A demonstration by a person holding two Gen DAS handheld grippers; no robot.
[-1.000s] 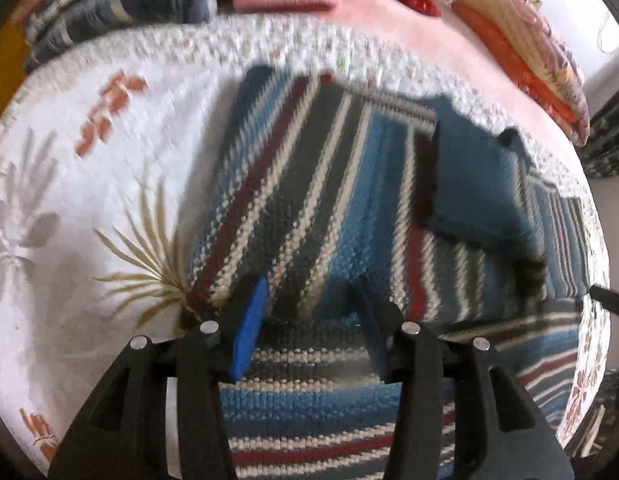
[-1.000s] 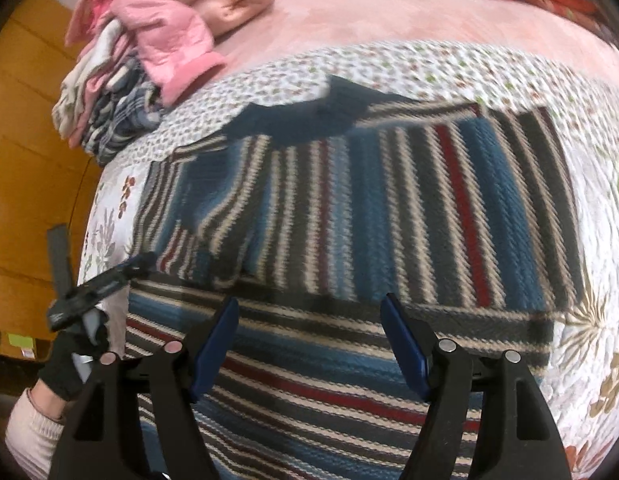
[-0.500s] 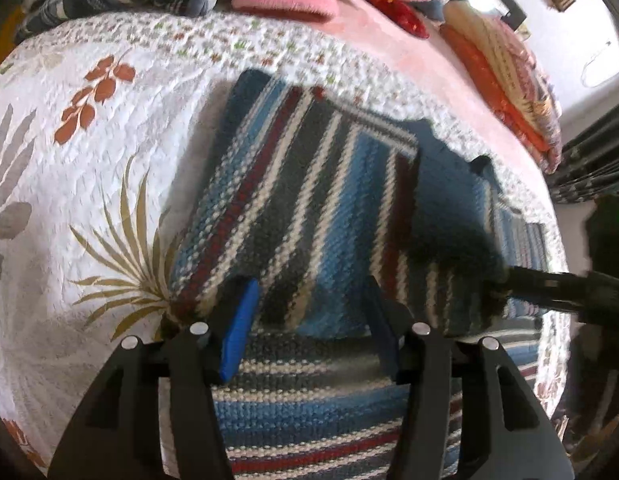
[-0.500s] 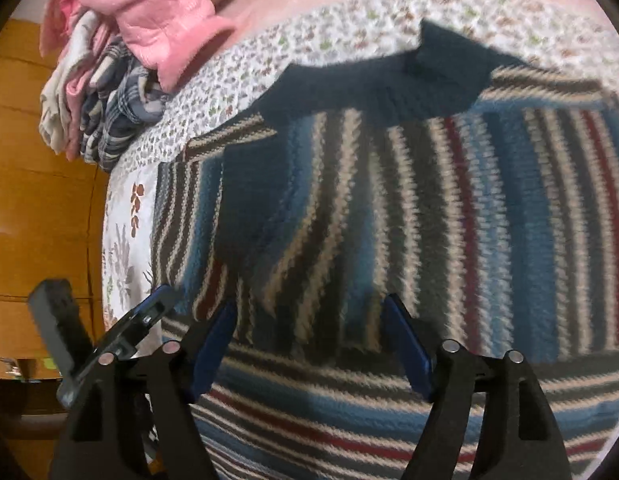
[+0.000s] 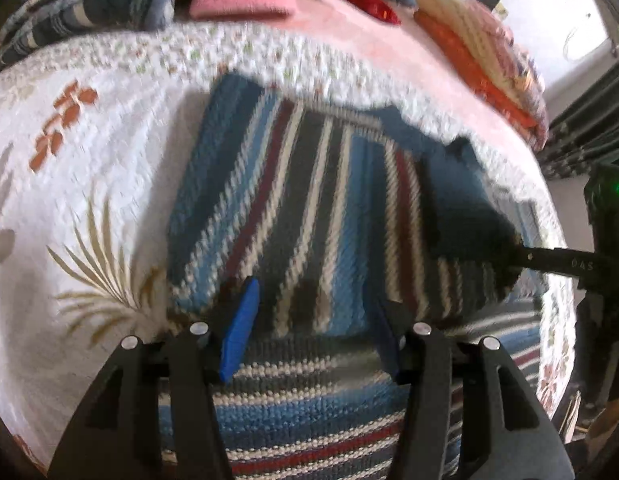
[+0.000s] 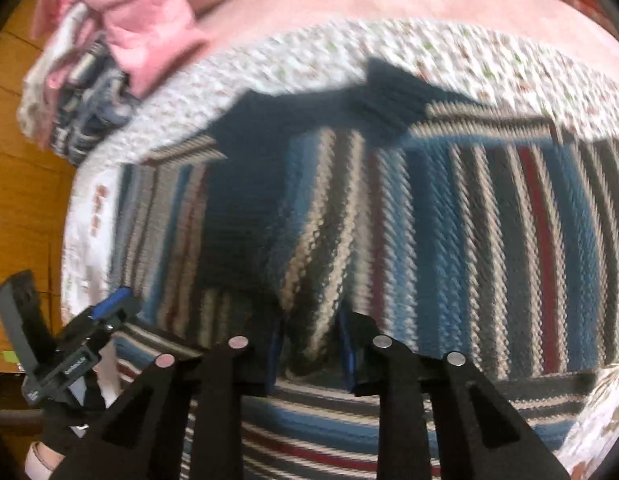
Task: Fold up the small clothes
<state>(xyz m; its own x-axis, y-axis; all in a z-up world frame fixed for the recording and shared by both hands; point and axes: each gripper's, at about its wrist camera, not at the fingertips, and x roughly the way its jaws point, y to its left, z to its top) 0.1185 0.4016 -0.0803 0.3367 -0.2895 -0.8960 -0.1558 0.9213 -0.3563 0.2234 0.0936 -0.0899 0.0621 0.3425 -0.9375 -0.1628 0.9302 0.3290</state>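
Observation:
A blue, grey, white and red striped knit sweater lies on the quilted bedspread, its upper part folded over the lower. My left gripper is open just above the fold's near edge, blue pads apart, touching nothing. My right gripper is shut on a bunched ridge of the sweater at that fold edge. In the left wrist view the right gripper's black arm reaches the sweater's right edge. A dark navy part lies at the far edge.
Folded plaid and pink clothes are stacked at the back left of the bed. Orange striped bedding lies at the back right. A wooden wall borders the bed. A gloved hand holds the left gripper.
My right gripper's fingers have narrowed from wide open onto a ridge of the sweater. The left gripper has stayed open in nearly the same spot.

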